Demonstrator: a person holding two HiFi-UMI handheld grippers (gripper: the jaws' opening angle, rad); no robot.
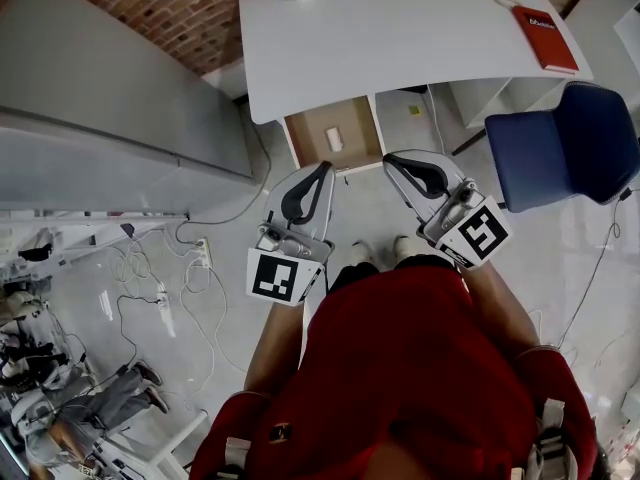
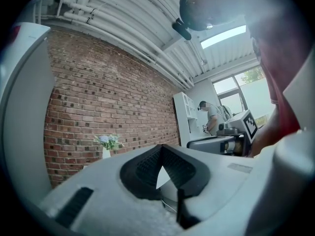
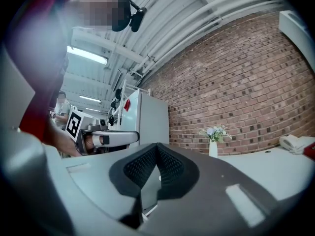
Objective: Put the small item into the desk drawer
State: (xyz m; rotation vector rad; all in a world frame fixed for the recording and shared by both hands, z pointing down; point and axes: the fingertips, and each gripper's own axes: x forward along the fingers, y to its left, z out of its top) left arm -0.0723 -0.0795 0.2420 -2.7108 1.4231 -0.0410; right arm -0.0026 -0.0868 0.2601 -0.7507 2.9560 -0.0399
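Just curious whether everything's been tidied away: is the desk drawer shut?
No, in the head view the drawer stands pulled out from under the desk, with a small white item lying inside.

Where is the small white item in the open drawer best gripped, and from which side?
Probably across its narrower width, coming straight down from above. The small white item lies flat in the open drawer, its longer side running front to back, and the drawer's walls stand in the way of a sideways approach.
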